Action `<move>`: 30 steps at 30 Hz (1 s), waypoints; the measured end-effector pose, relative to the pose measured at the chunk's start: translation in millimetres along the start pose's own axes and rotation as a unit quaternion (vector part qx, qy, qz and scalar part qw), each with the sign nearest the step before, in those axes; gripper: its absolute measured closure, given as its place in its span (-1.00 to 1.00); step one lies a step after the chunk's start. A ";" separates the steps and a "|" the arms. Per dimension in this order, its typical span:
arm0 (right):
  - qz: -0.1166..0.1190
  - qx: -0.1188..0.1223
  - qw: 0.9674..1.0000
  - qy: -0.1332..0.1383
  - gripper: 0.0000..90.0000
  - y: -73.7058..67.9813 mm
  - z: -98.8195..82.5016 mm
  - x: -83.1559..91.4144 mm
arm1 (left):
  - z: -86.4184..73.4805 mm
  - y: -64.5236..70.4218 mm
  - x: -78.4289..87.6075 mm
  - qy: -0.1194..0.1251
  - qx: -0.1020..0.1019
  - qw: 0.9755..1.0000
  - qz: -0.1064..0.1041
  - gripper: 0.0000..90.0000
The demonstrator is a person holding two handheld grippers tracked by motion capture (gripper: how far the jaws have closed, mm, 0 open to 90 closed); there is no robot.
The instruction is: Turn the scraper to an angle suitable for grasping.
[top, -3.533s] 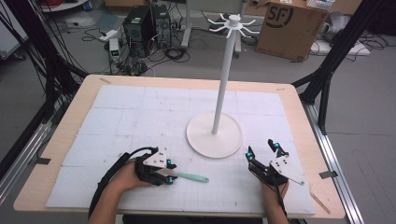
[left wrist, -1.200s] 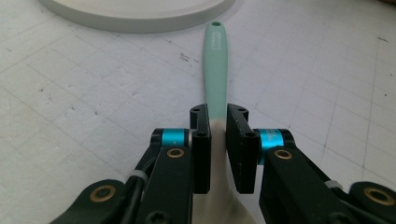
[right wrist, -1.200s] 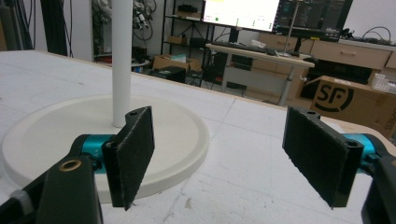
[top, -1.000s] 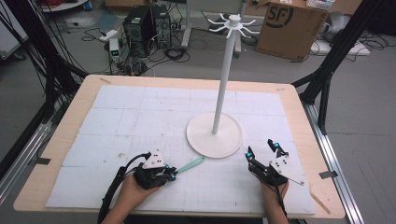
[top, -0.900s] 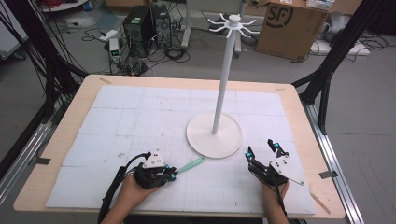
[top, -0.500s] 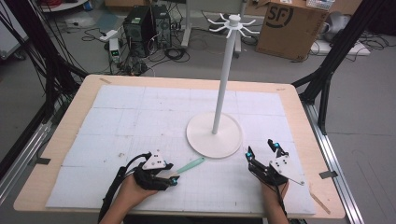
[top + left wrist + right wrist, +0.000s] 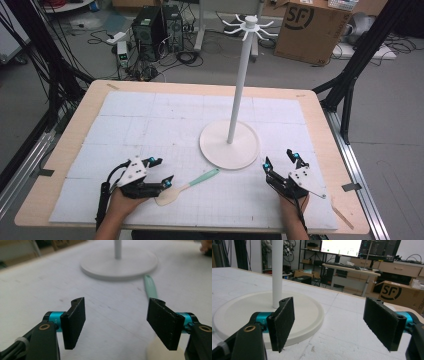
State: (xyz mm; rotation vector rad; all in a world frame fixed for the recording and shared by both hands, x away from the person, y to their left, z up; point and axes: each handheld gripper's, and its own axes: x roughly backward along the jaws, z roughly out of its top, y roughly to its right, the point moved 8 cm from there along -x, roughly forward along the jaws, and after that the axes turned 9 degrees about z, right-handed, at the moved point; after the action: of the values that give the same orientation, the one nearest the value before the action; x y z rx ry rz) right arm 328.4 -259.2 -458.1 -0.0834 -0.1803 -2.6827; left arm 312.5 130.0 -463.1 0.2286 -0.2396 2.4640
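Observation:
A spatula (image 7: 195,182) with a mint-green handle and a cream head lies flat on the white mat, its handle pointing at the stand's base. My left gripper (image 7: 162,172) sits just left of the spatula's head; its jaws have just been opening and nothing is between them. In the left gripper view the left gripper (image 7: 117,322) stands wide, the spatula handle (image 7: 150,288) lies ahead to the right, and the cream head (image 7: 155,351) peeks out beside the right jaw. My right gripper (image 7: 280,160) rests open near the base's right side, its jaws (image 7: 329,322) empty.
A white stand with a round base (image 7: 230,145), a tall pole (image 7: 240,85) and hooks on top (image 7: 248,25) occupies the mat's middle. The base (image 7: 237,310) lies close ahead of the right gripper. Cardboard box (image 7: 312,27) and computers stand on the floor beyond the table.
The left gripper has opened, let go of the spatula and drawn back to the left. The spatula now lies free on the mat. The right gripper has stayed put.

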 end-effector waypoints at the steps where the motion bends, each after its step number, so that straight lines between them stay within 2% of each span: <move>1: 0.001 0.000 1.000 0.001 -0.45 -0.1 0.1 0.1 | 2.3 -8.8 3.6 0.024 0.005 0.999 0.024 -0.33; 2: 0.000 0.001 1.000 0.001 -0.45 0.2 0.1 0.2 | 3.8 -18.5 7.5 0.043 0.011 0.998 0.053 -0.37; 4: -0.002 -0.001 1.000 0.004 -0.45 0.6 0.5 0.3 | 3.4 -36.3 15.4 0.072 0.035 0.992 0.098 -0.42; 7: -0.003 -0.002 1.000 0.005 -0.45 0.6 0.6 0.7 | -0.2 -57.7 24.9 0.092 0.081 0.980 0.154 -0.44; 8: -0.003 0.000 1.000 0.005 -0.46 0.9 0.6 0.9 | -1.0 -62.2 26.9 0.097 0.082 0.977 0.169 -0.44; 10: -0.004 -0.003 1.000 0.006 -0.46 0.9 0.5 1.5 | -6.0 -67.3 27.7 0.088 0.071 0.975 0.193 -0.32; 12: -0.006 -0.005 1.000 0.009 -0.47 1.4 0.8 2.0 | -5.9 -67.1 28.3 0.092 0.075 0.975 0.187 -0.29; 17: -0.009 -0.005 1.000 0.011 -0.47 1.4 0.9 2.7 | -6.0 -64.3 27.8 0.090 0.061 0.977 0.182 -0.40; 19: -0.016 -0.004 1.000 0.015 -0.47 2.7 1.4 3.4 | -5.6 -64.0 27.6 0.093 0.063 0.977 0.179 -0.43; 21: -0.025 -0.014 1.000 0.014 -0.47 4.3 0.9 5.0 | -5.8 -63.9 27.7 0.091 0.061 0.978 0.178 -0.45; 26: -0.039 -0.028 0.999 0.019 -0.47 8.3 0.9 7.0 | -5.4 -62.3 27.6 0.091 0.050 0.977 0.185 -0.44; 30: -0.034 -0.033 0.999 0.019 -0.47 7.4 0.9 5.8 | -5.3 -60.5 27.0 0.088 0.040 0.978 0.187 -0.46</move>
State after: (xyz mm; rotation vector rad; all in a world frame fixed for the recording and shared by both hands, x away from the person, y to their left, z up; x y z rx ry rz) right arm 326.5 -268.2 -455.8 -0.0467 -0.0845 -2.7555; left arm 328.5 194.0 -455.3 -0.0039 -0.1142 2.8516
